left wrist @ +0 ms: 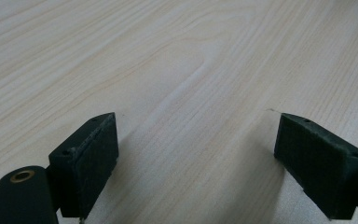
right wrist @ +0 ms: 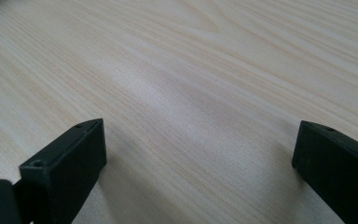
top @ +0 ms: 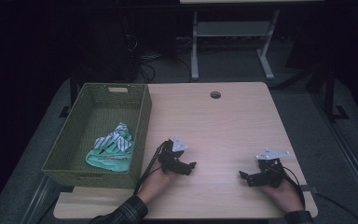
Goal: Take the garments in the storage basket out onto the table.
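A green woven basket (top: 140, 112) stands on the left part of the light wooden table (top: 223, 121). In it lies a crumpled cloth (top: 112, 148), green with white striped parts. My left gripper (top: 192, 166) rests low on the table just right of the basket, held by a hand in a plaid sleeve. Its jaws stand wide apart over bare wood (left wrist: 196, 140), nothing between them. My right gripper (top: 242, 176) lies near the table's front right, pointing left. Its jaws are also spread wide with only wood grain (right wrist: 200, 144) between them.
A round cable hole (top: 215, 94) sits near the table's far edge. Beyond the table, a white desk frame (top: 195, 46) stands on a dark floor with cables. Black cables trail from both grippers toward the front edge.
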